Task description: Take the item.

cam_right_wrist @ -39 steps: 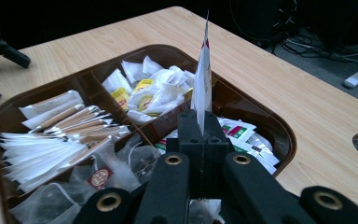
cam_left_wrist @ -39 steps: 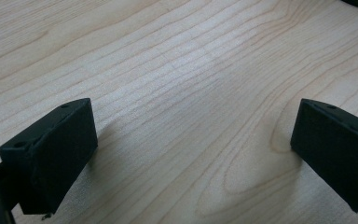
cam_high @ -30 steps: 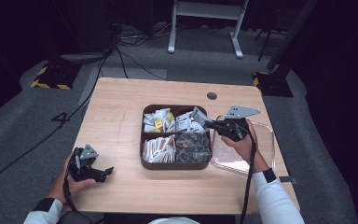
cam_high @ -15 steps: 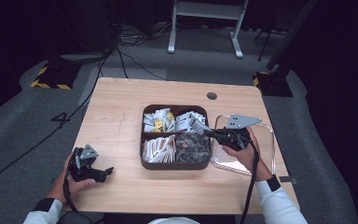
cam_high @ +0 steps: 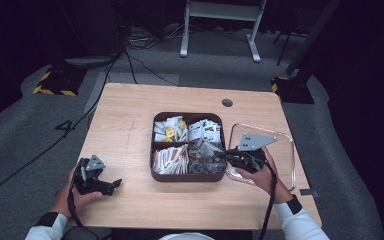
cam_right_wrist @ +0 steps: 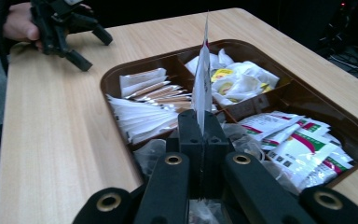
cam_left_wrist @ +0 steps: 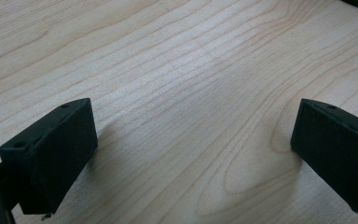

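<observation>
Item: right gripper (cam_right_wrist: pixel 203 135) clamped on white sachet (cam_right_wrist: pixel 202 74); keep your grip firm while carrying it over the brown tray (cam_right_wrist: pixel 121 70).

Printing on the edge-on packet (cam_right_wrist: pixel 201 74) in the right claw (cam_right_wrist: pixel 202 122), unreadable.
</observation>
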A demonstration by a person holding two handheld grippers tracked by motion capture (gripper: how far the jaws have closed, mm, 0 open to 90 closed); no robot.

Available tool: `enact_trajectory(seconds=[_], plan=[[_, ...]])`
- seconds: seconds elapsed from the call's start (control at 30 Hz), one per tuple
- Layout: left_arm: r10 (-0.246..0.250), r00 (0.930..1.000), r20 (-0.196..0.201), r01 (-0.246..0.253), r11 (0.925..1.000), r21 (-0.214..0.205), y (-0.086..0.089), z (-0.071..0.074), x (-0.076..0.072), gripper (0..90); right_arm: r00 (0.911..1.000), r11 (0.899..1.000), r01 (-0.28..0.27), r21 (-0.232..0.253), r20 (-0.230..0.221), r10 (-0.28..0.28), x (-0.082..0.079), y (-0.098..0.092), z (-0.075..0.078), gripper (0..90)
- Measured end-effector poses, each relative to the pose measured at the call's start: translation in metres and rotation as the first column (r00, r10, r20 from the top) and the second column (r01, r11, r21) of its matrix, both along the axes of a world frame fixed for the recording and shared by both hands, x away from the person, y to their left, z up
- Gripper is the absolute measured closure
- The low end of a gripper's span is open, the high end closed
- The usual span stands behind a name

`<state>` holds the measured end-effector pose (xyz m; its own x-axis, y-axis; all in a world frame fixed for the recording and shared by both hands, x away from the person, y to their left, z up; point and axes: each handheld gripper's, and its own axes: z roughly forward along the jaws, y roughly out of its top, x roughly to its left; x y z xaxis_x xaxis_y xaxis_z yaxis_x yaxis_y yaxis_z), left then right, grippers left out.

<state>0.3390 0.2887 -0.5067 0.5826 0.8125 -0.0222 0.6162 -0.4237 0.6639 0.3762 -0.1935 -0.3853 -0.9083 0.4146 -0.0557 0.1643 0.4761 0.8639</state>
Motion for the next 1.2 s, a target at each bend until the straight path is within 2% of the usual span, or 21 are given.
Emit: enact_trajectory(seconds=[0.37, 0.57, 0.87, 1.2], plan=[[0.000, 1.0000, -0.001, 0.000, 1.0000, -0.001, 0.000, 0.000, 0.000, 0.6, 0.9970, 0.997, -0.077, -0.023, -0.011, 0.077, -0.020, 0.013, -0.006, 90.0], [0.000, 1.0000, 0.000, 0.000, 1.0000, 0.000, 0.000, 0.000, 0.000, 0.6, 0.9912, 0.990, -0.132, -0.048, -0.024, 0.130, -0.032, 0.024, -0.012, 90.0], [0.000, 1.0000, 0.000, 0.000, 1.0000, -0.001, 0.000, 0.000, 0.000, 0.6, 0.9768, 0.973, -0.210, -0.094, -0.062, 0.205, -0.048, 0.041, -0.027, 90.0], [0.001, 1.0000, 0.001, -0.001, 1.0000, 0.000, 0.000, 0.000, 0.000, 0.6, 0.9588, 0.951, -0.272, -0.151, -0.127, 0.254, -0.054, 0.054, -0.053, 90.0]])
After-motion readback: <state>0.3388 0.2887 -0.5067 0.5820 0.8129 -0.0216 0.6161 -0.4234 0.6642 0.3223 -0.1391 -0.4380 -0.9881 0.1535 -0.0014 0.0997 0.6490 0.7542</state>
